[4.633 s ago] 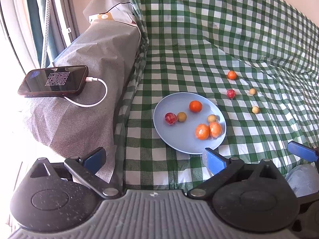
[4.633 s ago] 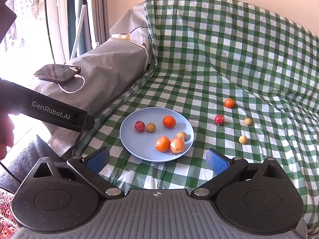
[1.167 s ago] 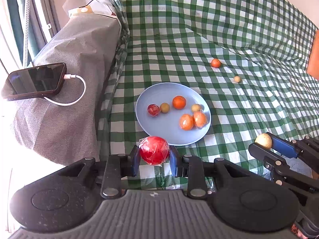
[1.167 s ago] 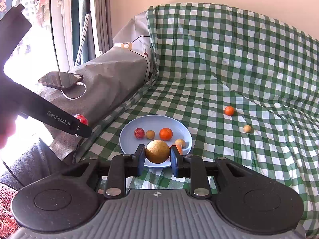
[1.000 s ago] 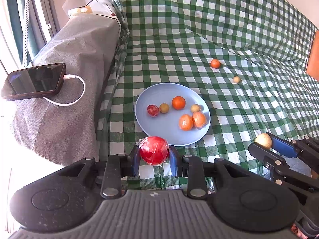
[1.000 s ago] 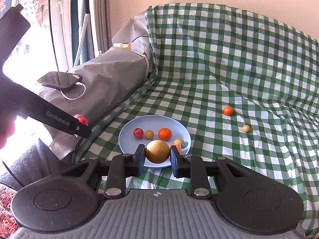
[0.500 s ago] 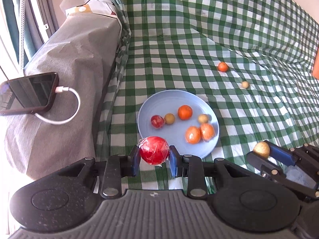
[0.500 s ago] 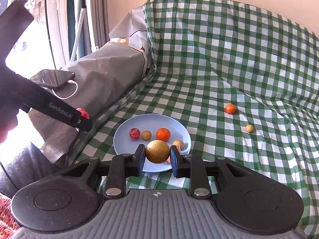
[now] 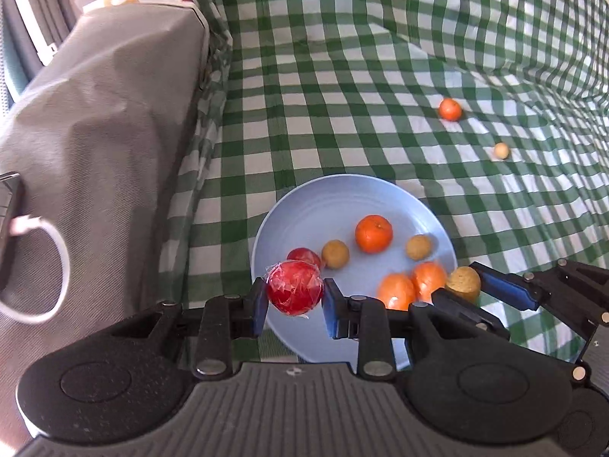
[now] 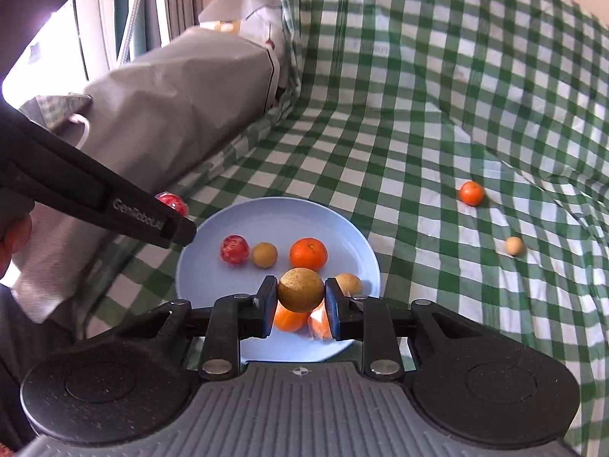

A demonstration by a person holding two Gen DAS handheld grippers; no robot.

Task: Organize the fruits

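My left gripper (image 9: 294,294) is shut on a red fruit in clear wrap (image 9: 294,292), held over the near-left rim of the light blue plate (image 9: 304,213). My right gripper (image 10: 300,297) is shut on a round tan fruit (image 10: 300,294) above the plate (image 10: 274,217); from the left wrist view that fruit (image 9: 463,281) hangs at the plate's right edge. On the plate lie a small red fruit (image 10: 234,249), two small tan fruits, an orange (image 10: 308,253) and two peeled-looking oranges partly hidden behind my fingers. An orange (image 10: 471,192) and a pale tan fruit (image 10: 514,246) lie on the checked cloth.
A green-and-white checked cloth (image 9: 342,76) covers the seat and backrest. A grey-covered armrest (image 9: 95,114) rises at the left, with a phone (image 9: 7,228) and white cable (image 9: 57,266) on it. A person's hand (image 10: 15,236) shows at the left edge.
Both grippers have moved forward and down toward the plate, each still holding its fruit. The plate now looks larger and sits right under the fingertips.
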